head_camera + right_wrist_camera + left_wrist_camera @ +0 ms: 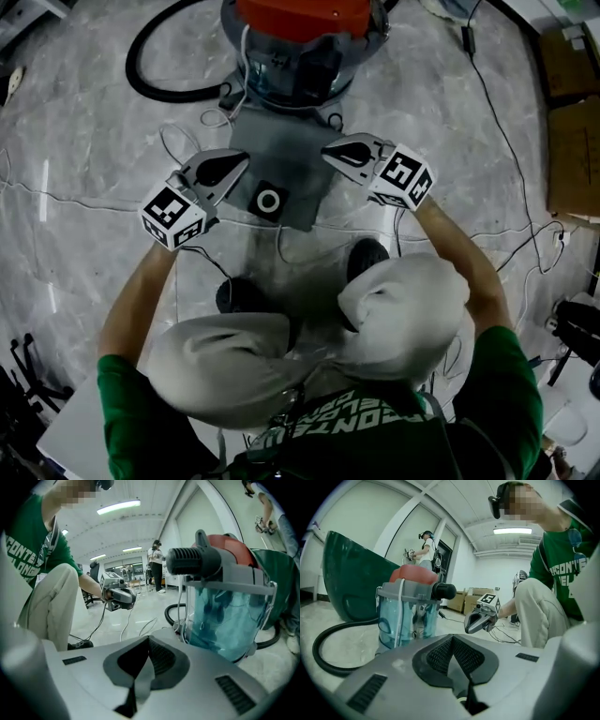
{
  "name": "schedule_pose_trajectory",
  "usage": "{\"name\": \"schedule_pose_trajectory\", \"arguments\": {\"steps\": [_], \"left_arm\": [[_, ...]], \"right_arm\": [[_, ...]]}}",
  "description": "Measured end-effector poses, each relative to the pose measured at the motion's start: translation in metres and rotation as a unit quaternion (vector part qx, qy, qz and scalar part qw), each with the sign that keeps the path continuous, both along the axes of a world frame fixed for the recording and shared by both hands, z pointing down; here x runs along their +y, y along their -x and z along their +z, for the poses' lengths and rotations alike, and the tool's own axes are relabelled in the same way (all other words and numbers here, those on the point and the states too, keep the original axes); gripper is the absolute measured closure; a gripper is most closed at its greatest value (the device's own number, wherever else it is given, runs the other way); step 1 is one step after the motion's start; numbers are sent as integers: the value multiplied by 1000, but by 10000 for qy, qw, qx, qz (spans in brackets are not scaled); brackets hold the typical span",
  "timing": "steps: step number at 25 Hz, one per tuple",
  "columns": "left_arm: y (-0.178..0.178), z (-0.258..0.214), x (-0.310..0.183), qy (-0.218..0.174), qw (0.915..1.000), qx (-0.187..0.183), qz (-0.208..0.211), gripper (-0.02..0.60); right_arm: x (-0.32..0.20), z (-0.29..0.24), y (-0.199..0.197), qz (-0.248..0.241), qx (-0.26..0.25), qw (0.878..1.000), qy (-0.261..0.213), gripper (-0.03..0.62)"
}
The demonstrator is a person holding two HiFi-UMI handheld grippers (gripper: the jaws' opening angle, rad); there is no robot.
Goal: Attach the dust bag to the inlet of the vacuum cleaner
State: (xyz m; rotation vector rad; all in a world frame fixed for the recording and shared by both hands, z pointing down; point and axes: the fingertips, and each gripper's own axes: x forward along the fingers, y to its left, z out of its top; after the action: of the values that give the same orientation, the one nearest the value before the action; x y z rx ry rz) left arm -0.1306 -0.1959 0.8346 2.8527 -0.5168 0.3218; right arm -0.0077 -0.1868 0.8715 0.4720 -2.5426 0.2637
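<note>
The vacuum cleaner (300,47) stands on the floor ahead, with a red lid and a clear blue tank. Its black inlet (443,591) (190,560) sticks out near the top. A flat grey dust bag (281,150) with a black collar and white ring (269,201) hangs just in front of the tank. My left gripper (240,163) is shut on the bag's left edge and my right gripper (330,152) on its right edge. Grey bag material (457,667) (143,677) shows pinched between each pair of pads. The bag's collar sits below the two grippers.
A black hose (155,66) loops on the floor left of the vacuum. Thin cables trail over the marble floor. Cardboard boxes (572,122) lie at the right. The person's knees and shoes (367,253) are directly below the bag. Other people stand far back.
</note>
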Motion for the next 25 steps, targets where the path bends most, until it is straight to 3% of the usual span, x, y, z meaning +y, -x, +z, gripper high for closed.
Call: {"name": "schedule_pose_trajectory", "arguments": {"steps": [14,25], "left_arm": [[-8,78,47,222,9997,-124,61,578],[6,112,73,381,9988,-242,192,577]], "right_arm": [[60,73,45,-196,-41,9997,170,585],[105,128,89,-666,334,9969,258,585]]}}
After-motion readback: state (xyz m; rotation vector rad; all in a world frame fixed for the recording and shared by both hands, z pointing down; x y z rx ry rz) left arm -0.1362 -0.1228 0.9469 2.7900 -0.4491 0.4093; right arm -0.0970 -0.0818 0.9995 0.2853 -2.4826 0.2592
